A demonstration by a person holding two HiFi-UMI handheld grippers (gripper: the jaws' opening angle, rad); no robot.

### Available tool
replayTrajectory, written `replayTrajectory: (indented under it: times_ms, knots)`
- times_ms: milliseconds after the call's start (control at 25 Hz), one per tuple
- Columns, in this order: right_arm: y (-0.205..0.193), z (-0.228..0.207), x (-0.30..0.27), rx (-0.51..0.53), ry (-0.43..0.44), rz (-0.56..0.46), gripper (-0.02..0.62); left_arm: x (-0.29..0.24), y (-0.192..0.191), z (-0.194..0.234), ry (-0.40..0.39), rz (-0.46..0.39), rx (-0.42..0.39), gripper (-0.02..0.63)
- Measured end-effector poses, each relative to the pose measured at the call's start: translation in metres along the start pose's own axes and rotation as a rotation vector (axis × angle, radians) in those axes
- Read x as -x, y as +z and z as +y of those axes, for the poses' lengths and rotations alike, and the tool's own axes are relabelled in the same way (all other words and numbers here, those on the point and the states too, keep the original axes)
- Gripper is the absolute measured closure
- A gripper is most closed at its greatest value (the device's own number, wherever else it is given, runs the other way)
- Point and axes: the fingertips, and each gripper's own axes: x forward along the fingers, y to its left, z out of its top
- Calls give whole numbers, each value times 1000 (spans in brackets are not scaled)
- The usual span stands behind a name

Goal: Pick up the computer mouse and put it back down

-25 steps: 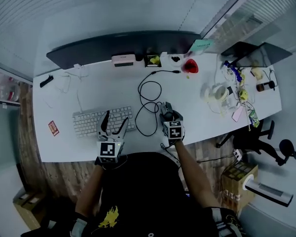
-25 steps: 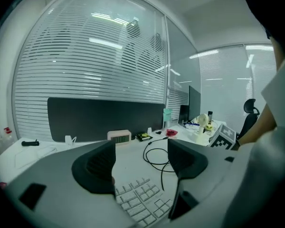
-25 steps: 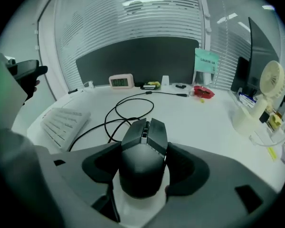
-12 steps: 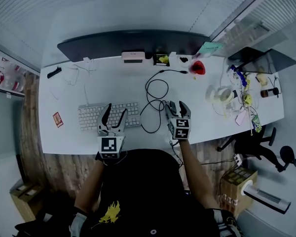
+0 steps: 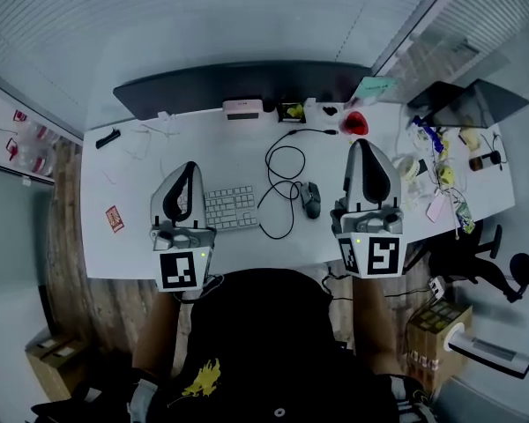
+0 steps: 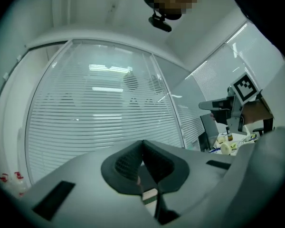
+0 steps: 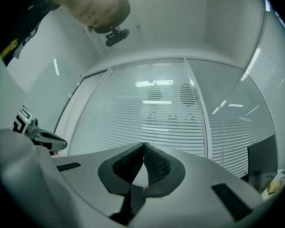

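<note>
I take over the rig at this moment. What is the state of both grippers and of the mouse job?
Left gripper: jaws just closed, shut on nothing, up above the desk.
Right gripper: the same, shut and empty.
Computer mouse: lies free on the desk, right of the keyboard, cable attached.
Done: mouse is down.
To do: likely nothing, unless another pick is wanted.

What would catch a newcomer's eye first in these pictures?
The two grippers, left and right, loom large above the desk in the head view. Their jaws have just closed, with nothing between them. Between the two, the mouse lies alone on the desk, to the right of the keyboard.
</note>
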Motion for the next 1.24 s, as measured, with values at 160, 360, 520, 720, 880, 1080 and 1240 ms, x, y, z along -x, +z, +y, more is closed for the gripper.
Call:
replayTrajectory:
  times_ms: [160,360,520,720,880,1080,1240]
  knots:
    - [20,1,21,-8,6,-24,581,7,24,0,8,-31,-5,595]
    - [9,-2,43,-4,-15,35,583,11,28,-4,-5,-41,-2,595]
    - [9,-6,53,-3,-23,54,583,14,30,-12,-50,-43,18,595]
    - [4,-7,65,1,-32,82,583,19,27,-19,-82,-29,8,595]
    - [-8,-7,80,-10,-37,138,583,20,27,-25,-98,-12,30,595]
    - [-24,-7,92,5,-43,183,583,32,16,-29,-116,2,41,595]
    - [-56,-11,101,19,-63,242,583,37,0,-30,-109,42,50,595]
